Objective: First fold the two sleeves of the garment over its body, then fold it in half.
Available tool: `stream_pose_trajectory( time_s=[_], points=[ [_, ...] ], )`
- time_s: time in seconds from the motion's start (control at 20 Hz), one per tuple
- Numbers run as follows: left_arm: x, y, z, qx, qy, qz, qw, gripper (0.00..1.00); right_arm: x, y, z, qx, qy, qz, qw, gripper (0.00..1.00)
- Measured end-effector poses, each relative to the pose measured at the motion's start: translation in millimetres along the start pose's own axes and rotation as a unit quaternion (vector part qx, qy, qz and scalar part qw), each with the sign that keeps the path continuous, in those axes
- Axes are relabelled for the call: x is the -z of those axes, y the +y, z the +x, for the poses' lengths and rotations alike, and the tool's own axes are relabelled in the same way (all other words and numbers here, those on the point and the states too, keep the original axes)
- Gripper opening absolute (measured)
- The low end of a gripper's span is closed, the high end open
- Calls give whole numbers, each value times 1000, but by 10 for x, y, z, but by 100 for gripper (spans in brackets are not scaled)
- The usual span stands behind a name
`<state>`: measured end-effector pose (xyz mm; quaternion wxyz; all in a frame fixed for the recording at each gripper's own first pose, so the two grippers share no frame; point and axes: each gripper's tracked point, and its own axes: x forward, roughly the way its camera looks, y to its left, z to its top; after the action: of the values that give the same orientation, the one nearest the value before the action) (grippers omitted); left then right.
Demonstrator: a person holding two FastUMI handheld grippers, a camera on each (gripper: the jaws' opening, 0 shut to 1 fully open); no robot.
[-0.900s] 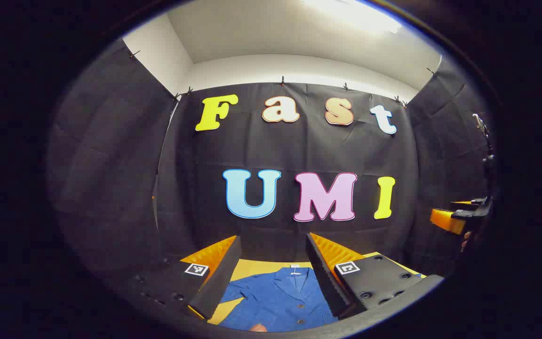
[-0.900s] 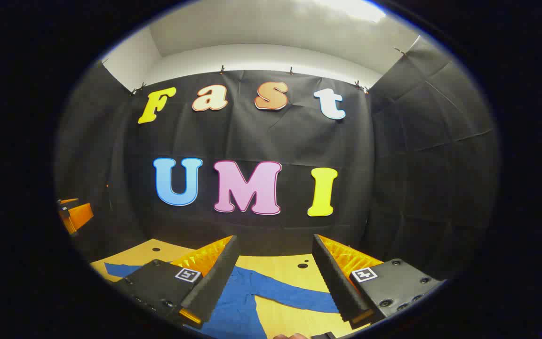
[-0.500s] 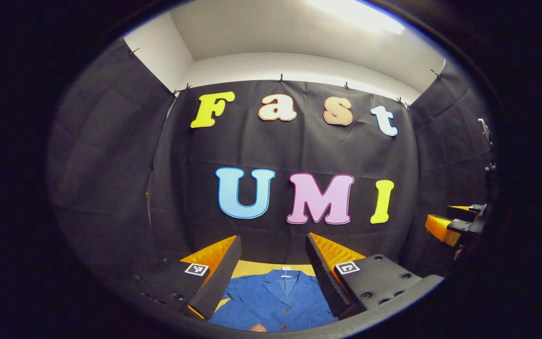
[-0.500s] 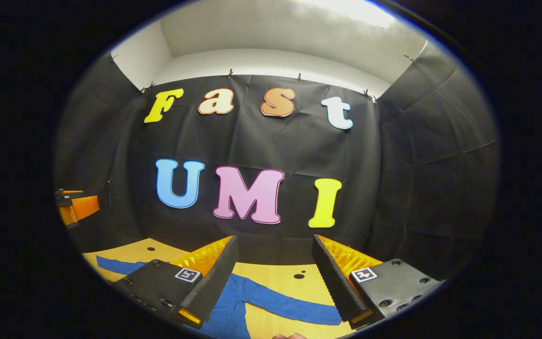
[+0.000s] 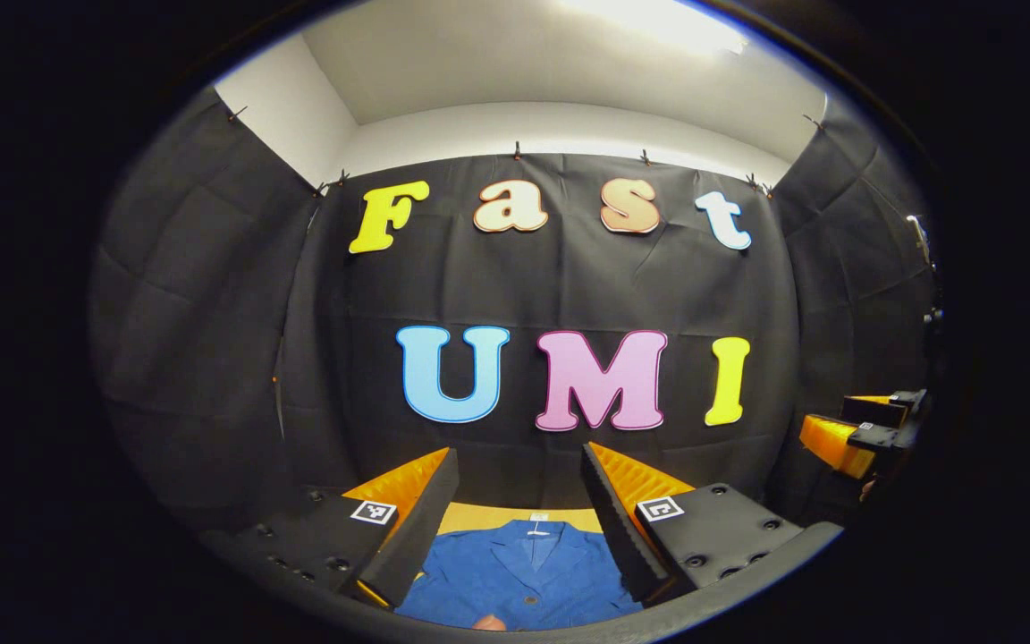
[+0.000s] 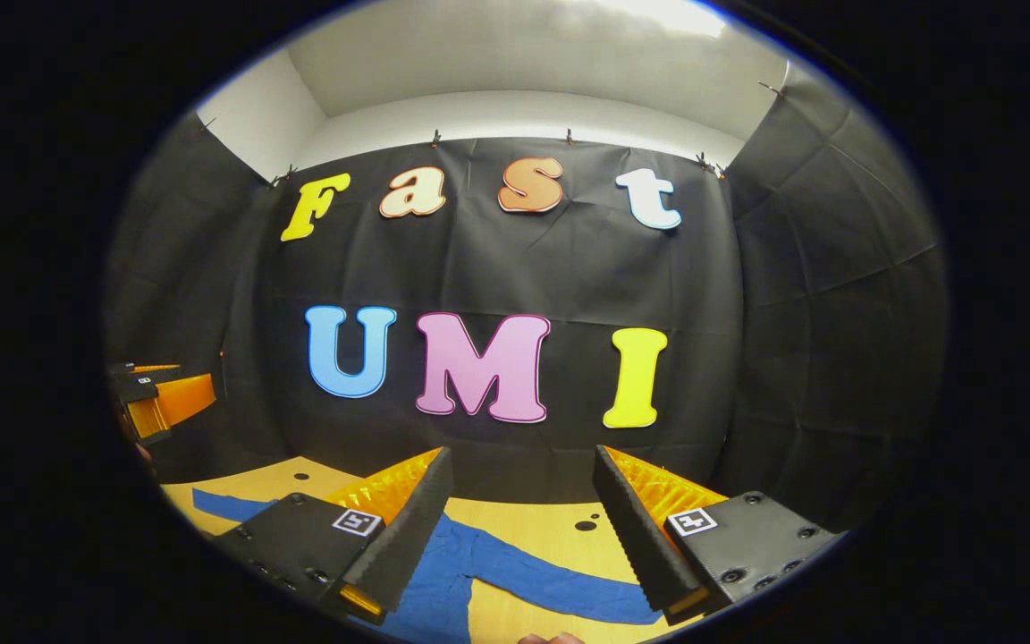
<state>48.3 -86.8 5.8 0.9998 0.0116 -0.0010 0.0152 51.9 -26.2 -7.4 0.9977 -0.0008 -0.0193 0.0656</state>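
Where the left gripper [image 5: 519, 501] hangs above the table [image 5: 488, 516], its two fingers stand wide apart with nothing between them, and a blue garment [image 5: 515, 577] lies flat just below and ahead. It is a buttoned jacket with a notched collar, front side up, a small white tag at the neck; its collar points away toward the black wall [image 5: 551, 295], so its long axis runs from the near edge of the view straight out to that wall. In the right gripper view the right gripper [image 6: 524, 510] is likewise spread open and empty, held above the wooden tabletop. Beneath it one sleeve [image 6: 551, 581] stretches out flat across the boards toward the right, unfolded, roughly crosswise to the body, and a second strip of blue cloth [image 6: 220, 505] shows past the left finger. Two small dark holes [image 6: 585, 525] mark the wood beyond the sleeve. Farther off, the other gripper appears at each view's side edge.
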Motion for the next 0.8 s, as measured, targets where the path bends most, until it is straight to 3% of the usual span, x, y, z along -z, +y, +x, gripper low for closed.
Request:
stream_pose_trajectory(
  time_s=[0.25, 0.65, 0.7, 0.75, 0.8],
  points=[
    [-84, -11, 51, 9, -6, 4, 1000, 81, 155, -199, 31, 24, 8, -21, 999, 100],
    [-62, 339, 74, 23, 7, 10, 1000, 79, 253, -57, 4, 46, 23, -38, 998, 100],
    [-52, 375, 85, 28, 9, 11, 1000, 80, 250, -36, -4, 50, 25, -42, 998, 93],
    [-58, 423, 100, 30, 11, 11, 999, 80, 254, -21, -3, 53, 27, -46, 997, 93],
    [-35, 472, 128, 34, 15, 11, 999, 80, 246, -2, -12, 57, 27, -49, 997, 100]
  ],
)
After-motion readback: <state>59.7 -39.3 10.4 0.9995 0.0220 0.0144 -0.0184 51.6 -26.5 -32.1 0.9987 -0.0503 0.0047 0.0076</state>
